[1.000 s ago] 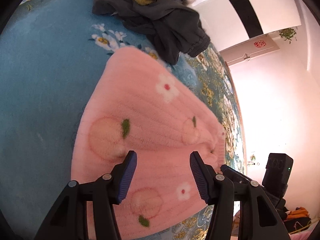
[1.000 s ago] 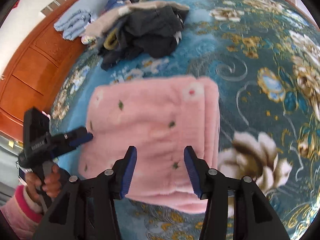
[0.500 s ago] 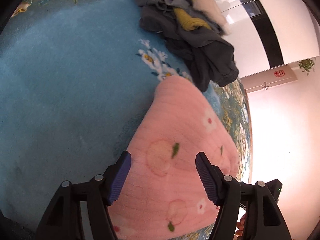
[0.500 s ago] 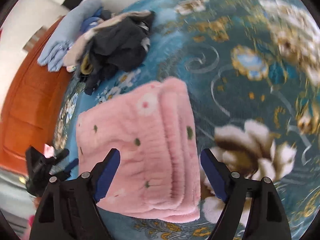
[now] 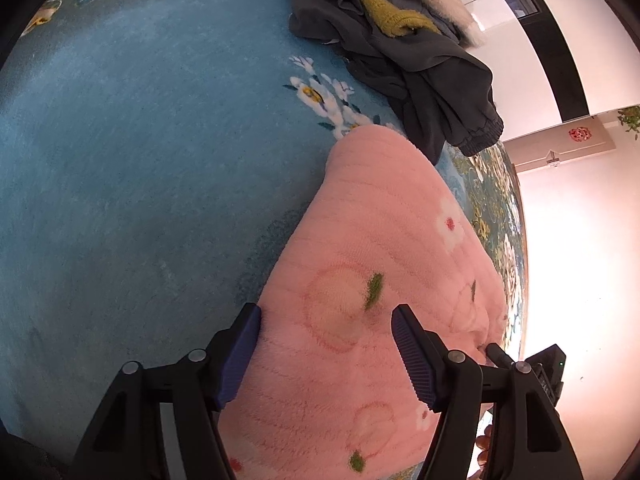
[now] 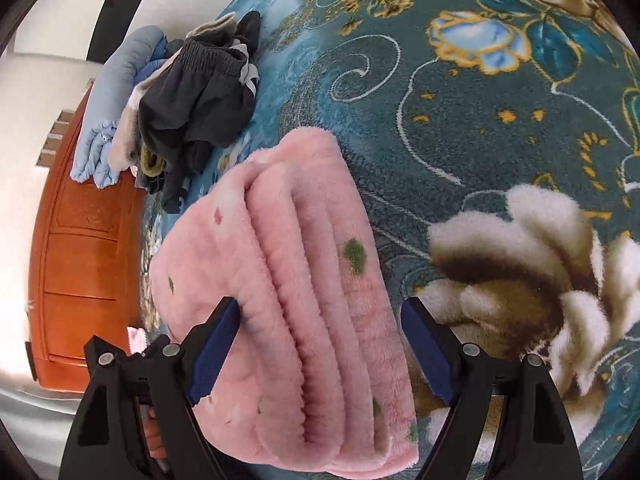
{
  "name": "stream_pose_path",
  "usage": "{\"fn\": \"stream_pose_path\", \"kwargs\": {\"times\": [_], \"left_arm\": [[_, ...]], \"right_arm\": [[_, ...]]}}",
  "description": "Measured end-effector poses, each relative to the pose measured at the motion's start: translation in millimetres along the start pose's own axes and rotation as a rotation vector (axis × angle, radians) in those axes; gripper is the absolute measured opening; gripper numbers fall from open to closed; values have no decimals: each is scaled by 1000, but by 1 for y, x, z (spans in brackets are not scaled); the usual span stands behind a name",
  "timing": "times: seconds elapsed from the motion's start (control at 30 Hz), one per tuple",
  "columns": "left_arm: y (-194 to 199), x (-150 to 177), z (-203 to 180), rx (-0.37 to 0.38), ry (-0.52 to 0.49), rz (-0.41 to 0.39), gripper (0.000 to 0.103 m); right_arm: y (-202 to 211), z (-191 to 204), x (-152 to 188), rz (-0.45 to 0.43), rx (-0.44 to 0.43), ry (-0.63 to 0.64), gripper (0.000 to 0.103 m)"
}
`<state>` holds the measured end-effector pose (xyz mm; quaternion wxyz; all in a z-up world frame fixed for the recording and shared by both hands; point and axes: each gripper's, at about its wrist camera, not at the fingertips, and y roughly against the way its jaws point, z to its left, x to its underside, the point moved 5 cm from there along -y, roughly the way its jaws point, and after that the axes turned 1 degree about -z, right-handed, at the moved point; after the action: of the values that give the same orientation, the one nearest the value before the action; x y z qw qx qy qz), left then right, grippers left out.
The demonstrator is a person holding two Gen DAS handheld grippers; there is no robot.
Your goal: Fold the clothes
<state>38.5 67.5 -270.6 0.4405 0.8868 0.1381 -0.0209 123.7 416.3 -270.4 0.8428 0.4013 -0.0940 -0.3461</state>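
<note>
the pink garment (image 5: 360, 312) runs off the left wrist view's bottom edge, and the clothes pile (image 5: 392, 36) is cropped at the top.

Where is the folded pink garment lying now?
The folded pink garment lies on the floral blanket, between both open tools, just before the dark clothes pile.

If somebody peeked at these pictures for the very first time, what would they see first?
Probably the fluffy pink garment, folded into thick layers on the blue flowery carpet, right in front of the open right hand-held gripper. The open left hand-held gripper is over its other side. Behind it sits a messy pile of dark clothes not yet folded.
</note>
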Motion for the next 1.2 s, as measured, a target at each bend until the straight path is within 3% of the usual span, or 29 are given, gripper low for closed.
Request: {"fn": "stream_pose_path", "kwargs": {"times": [0.17,0.4,0.6,0.77,1.0,1.2], "left_arm": [[-1,-12,4,39,37,-15,71],[-4,-17,11,84,51,54,71],[-11,-13,27,112,125,75,74],[-19,-11,24,75,98,101,74],[-17,-7,19,115,67,124,74],[-9,-1,15,133,79,133,76]], "right_arm": [[-2,0,-10,43,43,-34,83],[-8,0,-19,125,151,-88,87],[-13,0,-27,193,243,-134,88],[-17,4,-29,168,304,-117,88],[7,17,-8,82,390,-126,88],[45,41,14,-16,397,-101,88]]}}
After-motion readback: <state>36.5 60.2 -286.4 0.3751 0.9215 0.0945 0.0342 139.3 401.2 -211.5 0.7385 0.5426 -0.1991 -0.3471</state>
